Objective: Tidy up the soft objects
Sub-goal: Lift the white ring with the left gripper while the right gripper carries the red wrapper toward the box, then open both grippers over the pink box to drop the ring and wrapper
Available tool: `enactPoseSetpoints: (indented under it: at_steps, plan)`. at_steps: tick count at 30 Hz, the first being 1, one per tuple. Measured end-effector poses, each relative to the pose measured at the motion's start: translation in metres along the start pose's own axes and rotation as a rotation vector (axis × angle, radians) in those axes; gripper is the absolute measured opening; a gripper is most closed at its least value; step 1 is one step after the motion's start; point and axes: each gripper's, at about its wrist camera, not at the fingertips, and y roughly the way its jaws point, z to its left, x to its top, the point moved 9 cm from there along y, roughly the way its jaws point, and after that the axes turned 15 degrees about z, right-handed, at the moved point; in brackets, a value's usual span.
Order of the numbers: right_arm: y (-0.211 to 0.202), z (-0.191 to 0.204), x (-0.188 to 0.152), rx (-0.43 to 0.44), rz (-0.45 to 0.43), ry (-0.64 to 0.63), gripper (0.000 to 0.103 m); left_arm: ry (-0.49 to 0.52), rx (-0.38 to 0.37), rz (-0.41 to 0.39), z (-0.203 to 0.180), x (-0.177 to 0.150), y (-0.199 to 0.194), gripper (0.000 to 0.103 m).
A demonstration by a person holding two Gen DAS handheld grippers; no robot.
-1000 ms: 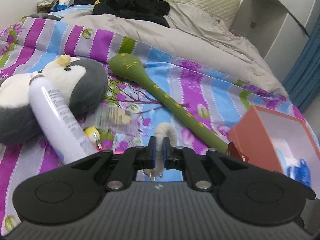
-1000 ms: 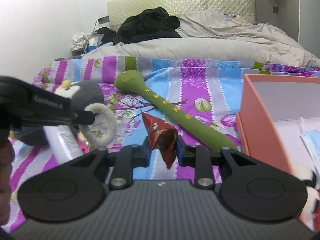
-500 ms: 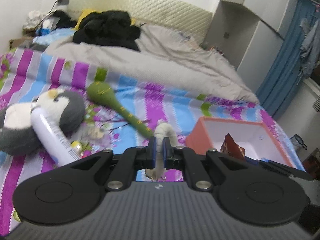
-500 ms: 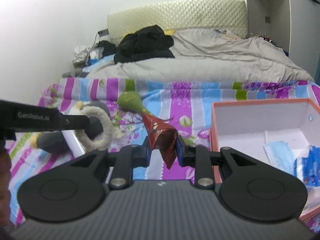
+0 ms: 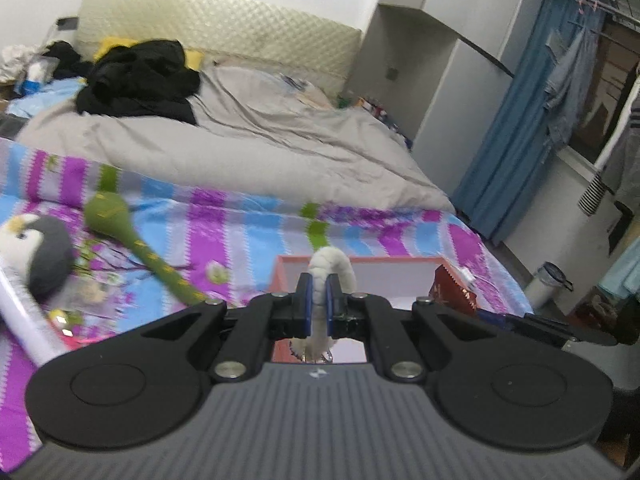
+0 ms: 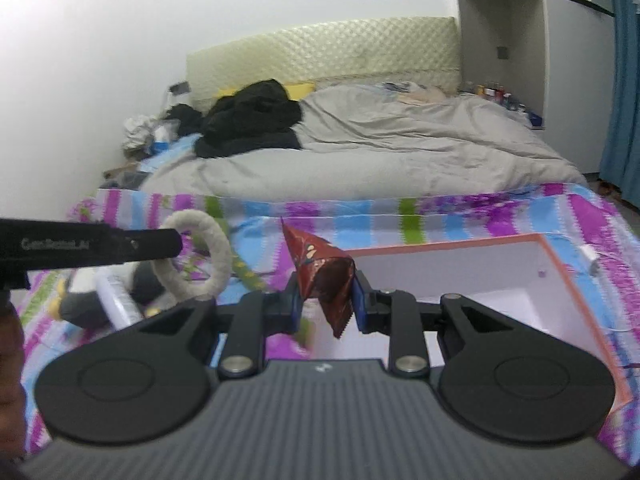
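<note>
My left gripper [image 5: 319,300] is shut on a cream rope ring [image 5: 334,264], held in the air above the near rim of the orange box [image 5: 280,270]. In the right wrist view that ring [image 6: 218,264] hangs at the left from the left gripper's fingers [image 6: 152,242]. My right gripper [image 6: 326,300] is shut on a crumpled red foil packet [image 6: 324,276], over the near left part of the box [image 6: 560,264] with its white inside. The packet [image 5: 454,292] also shows at the right in the left wrist view.
On the striped bedspread [image 5: 248,232] lie a grey and white plush penguin [image 5: 44,252], a white bottle [image 5: 24,316] and a long green plush stick [image 5: 120,220]. A grey duvet [image 6: 380,152] with black clothes [image 6: 252,116] covers the far bed. A person's hand [image 6: 10,344] sits at the left edge.
Both grippers have risen and shifted right, carrying the ring and the packet from over the bedspread to above the orange box. The penguin and bottle have slid towards the left edge.
</note>
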Motion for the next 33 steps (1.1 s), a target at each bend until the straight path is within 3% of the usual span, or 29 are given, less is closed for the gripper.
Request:
enactPoseSetpoints:
  at_steps: [7,15,22,28,30,31,32,33]
  plan:
    - [0.012,-0.078,-0.01,-0.044,0.089,0.041,0.028,0.013,-0.054,0.086,-0.063,-0.006,0.058,0.008]
    - [0.056,-0.163,-0.033,-0.077,0.245,0.128,0.029,0.048,-0.055,0.222,-0.113,-0.021,0.147,0.008]
    - [0.089,-0.195,-0.057,-0.105,0.336,0.124,0.029,0.059,-0.042,0.332,-0.129,-0.039,0.207,0.008]
    - [0.101,-0.21,-0.072,-0.09,0.376,0.148,0.03,0.053,-0.035,0.375,-0.128,-0.049,0.233,0.009]
    - [0.101,-0.212,-0.073,-0.086,0.378,0.154,0.032,0.043,-0.043,0.38,-0.127,-0.05,0.235,0.016]
    - [0.101,-0.213,-0.072,-0.085,0.378,0.158,0.033,0.04,-0.045,0.382,-0.127,-0.05,0.235,0.029]
    - [0.1,-0.214,-0.072,-0.085,0.375,0.162,0.034,0.041,-0.047,0.382,-0.127,-0.049,0.235,0.049]
    - [0.098,-0.213,-0.07,-0.087,0.368,0.161,0.038,0.038,-0.046,0.387,-0.127,-0.049,0.236,0.055]
